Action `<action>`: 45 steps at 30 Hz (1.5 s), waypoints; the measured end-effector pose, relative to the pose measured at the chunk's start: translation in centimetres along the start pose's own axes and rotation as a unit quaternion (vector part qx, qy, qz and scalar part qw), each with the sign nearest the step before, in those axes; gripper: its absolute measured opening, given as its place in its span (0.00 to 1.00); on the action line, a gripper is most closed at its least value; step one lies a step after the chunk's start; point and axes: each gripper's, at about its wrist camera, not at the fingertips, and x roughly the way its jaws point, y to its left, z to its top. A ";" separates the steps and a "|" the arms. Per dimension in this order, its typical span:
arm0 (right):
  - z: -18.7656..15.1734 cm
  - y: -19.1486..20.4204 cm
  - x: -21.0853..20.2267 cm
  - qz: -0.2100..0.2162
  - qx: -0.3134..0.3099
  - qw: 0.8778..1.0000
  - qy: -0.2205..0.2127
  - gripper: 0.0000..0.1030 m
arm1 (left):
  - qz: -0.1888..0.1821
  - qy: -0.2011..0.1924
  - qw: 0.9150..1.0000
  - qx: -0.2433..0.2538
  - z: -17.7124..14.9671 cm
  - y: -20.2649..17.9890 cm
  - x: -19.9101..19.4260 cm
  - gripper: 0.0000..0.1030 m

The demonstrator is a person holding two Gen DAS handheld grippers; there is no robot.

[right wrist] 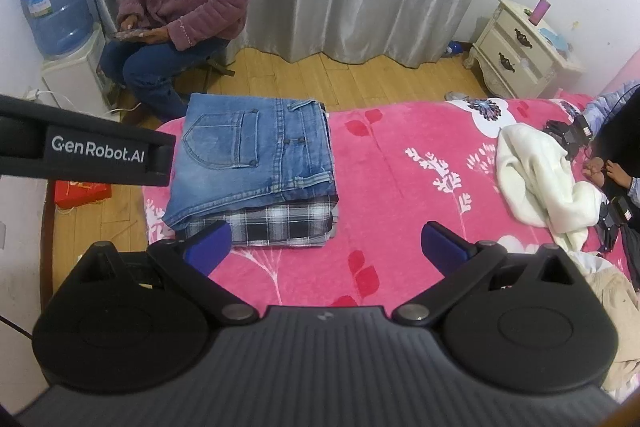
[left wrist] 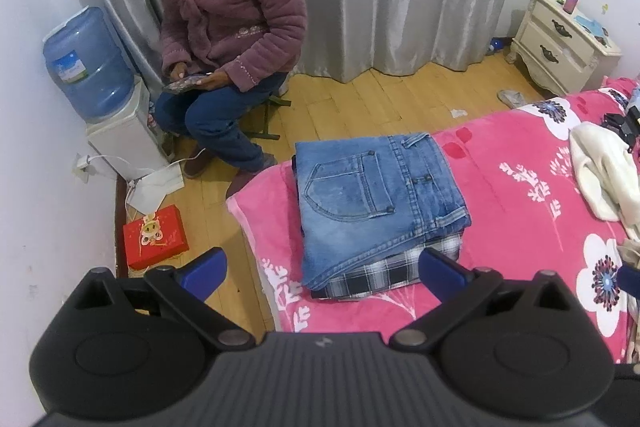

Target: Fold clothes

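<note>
Folded blue jeans (left wrist: 376,203) lie on top of a folded black-and-white plaid garment (left wrist: 384,275) near the corner of the pink floral bed (left wrist: 512,195). The same stack shows in the right wrist view, jeans (right wrist: 256,163) over plaid (right wrist: 280,223). A crumpled white garment (left wrist: 604,171) lies on the bed to the right, also in the right wrist view (right wrist: 548,179). My left gripper (left wrist: 320,267) is open and empty, just in front of the stack. My right gripper (right wrist: 326,247) is open and empty above the bedspread (right wrist: 400,167), right of the stack. The left gripper's body (right wrist: 88,155) crosses the right view's left side.
A woman in a purple jacket (left wrist: 228,27) sits by the curtain with a phone. A water dispenser (left wrist: 92,87) and red box (left wrist: 154,243) stand on the floor left of the bed. A cream nightstand (left wrist: 564,43) stands at the far right. Black devices (right wrist: 572,135) lie beside the white garment.
</note>
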 end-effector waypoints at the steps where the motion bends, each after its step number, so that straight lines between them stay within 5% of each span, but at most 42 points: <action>1: 0.0 0.1 0.0 0.000 0.000 1.000 0.000 0.99 | 0.000 0.000 1.000 -0.001 0.0 0.1 0.1 0.99; 45: 0.1 0.3 0.8 0.004 -0.005 1.000 0.007 0.99 | 0.003 0.012 1.000 -0.011 0.3 0.1 1.1 0.99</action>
